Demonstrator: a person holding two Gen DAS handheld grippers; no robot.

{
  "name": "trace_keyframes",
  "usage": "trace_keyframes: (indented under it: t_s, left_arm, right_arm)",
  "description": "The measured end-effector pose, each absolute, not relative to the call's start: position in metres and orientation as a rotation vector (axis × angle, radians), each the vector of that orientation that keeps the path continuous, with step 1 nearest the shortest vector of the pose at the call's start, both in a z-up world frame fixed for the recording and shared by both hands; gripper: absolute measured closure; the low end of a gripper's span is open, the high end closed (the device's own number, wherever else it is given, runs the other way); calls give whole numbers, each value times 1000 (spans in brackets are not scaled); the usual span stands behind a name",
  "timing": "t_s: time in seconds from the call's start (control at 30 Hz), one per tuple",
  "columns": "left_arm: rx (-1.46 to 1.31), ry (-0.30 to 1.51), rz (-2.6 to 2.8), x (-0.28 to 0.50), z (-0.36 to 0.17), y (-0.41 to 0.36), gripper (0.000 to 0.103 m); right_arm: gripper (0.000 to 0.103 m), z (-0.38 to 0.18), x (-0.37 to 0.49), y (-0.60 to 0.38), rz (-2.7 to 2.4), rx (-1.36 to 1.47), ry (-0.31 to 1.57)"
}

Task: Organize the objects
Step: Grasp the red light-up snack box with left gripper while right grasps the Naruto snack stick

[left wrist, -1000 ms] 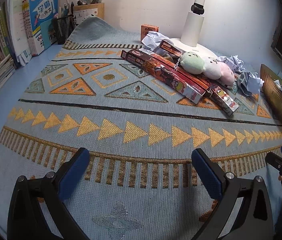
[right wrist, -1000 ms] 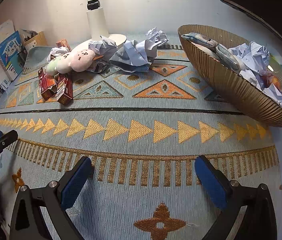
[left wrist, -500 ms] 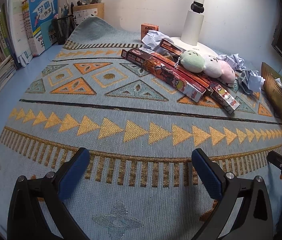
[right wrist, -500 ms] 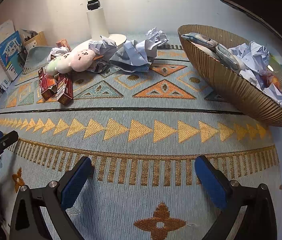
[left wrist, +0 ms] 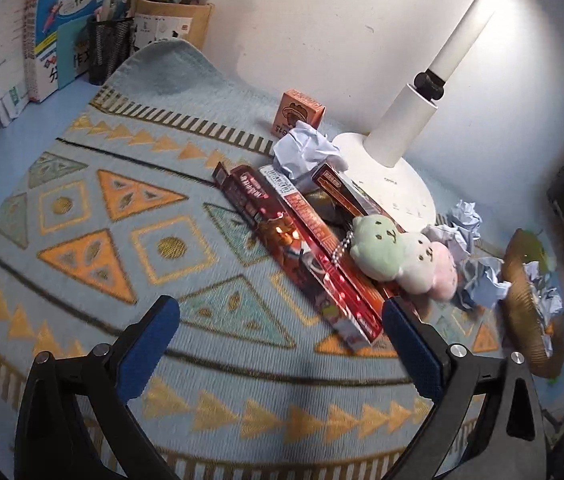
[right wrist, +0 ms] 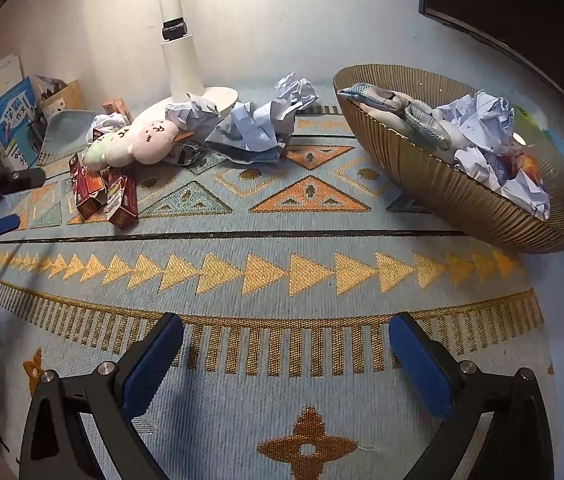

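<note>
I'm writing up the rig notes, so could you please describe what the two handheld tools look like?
Both match: the left tool and right tool each have two black plastic fingers, angular with cut-out openings, silver screw heads at the joints, and blue padded tips. No cables or sleeves show.

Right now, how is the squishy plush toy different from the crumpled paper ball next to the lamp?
The plush toy is smooth and rounded, in green, white and pink lumps with little faces; the crumpled paper ball is pale blue-white, creased and jagged. The plush toy lies on top of the long red boxes, while the paper ball rests against the lamp base. Both sit loose on the patterned mat, outside the gold bowl.
</note>
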State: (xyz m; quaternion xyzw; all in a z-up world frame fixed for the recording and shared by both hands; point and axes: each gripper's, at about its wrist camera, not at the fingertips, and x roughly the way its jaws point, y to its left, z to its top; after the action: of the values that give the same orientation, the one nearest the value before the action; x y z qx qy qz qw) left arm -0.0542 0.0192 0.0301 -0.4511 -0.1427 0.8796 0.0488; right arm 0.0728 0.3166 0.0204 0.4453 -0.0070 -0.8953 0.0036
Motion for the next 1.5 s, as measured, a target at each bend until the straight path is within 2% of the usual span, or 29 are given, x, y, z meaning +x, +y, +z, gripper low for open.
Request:
trace_keyframes:
  t_s: [0.1, 0.4, 0.5, 0.57, 0.6, 0.63, 0.83, 0.93, 1.07, 1.1, 1.13, 1.2, 1.27, 1.33, 1.4, 1.43, 1.47, 1.5]
  left_arm:
    - [-1457, -342, 2682, -74, 17, 38, 30]
    - [-1398, -435, 2709, -77, 16, 43, 31]
    - [-1369, -290, 2784, -75, 12, 55, 29]
    - [-1359, -295, 2762, -68, 12, 51, 37]
    - [-1364, -299, 2739, -65, 13, 47, 49]
    - [-1367, -304, 2711, -61, 14, 43, 54]
    - [-1385, -269, 2700, -33, 14, -1, 55]
    - [-1390, -299, 2694, -31, 13, -18, 56]
    - [-1327, -376, 2690, -37, 10, -17, 54]
    - [-1304, -371, 2707, -38, 10, -14, 52]
    - [-1298, -340, 2727, -38, 10, -11, 52]
    - [-1291, -291, 2749, -38, 10, -8, 52]
    - [-1288, -251, 2776, -35, 9, -5, 52]
    - [-1286, -219, 2776, -35, 9, -2, 52]
    - [-1288, -212, 2771, -35, 9, -2, 52]
    - [-1286, -215, 2770, -36, 9, -3, 54]
    - [-1285, -218, 2768, -35, 9, -3, 56]
    - [-1285, -219, 2769, -35, 9, -4, 61]
  right_arm:
    - [0, 17, 70, 315, -2780, 1432, -14]
    - [0, 12, 66, 315, -2757, 1463, -23]
    - [0, 12, 66, 315, -2757, 1462, -28]
    - [0, 12, 66, 316, -2756, 1458, -35]
    - [0, 12, 66, 316, -2756, 1456, -39]
    - [0, 12, 66, 316, -2756, 1454, -43]
    - [0, 16, 71, 314, -2774, 1399, -25]
    - [0, 23, 73, 307, -2754, 1342, -14]
    - [1, 39, 58, 283, -2642, 1265, -101]
    - [4, 43, 50, 272, -2622, 1263, -99]
    - [16, 45, 40, 259, -2595, 1264, -86]
    - [28, 46, 22, 236, -2541, 1262, -39]
    - [29, 40, 5, 217, -2517, 1280, 16]
    - [35, 32, -11, 204, -2514, 1294, 42]
    - [48, 26, -25, 197, -2520, 1290, 61]
    - [59, 24, -30, 193, -2526, 1290, 79]
    - [65, 21, -35, 193, -2519, 1296, 92]
    - [75, 18, -37, 190, -2505, 1309, 98]
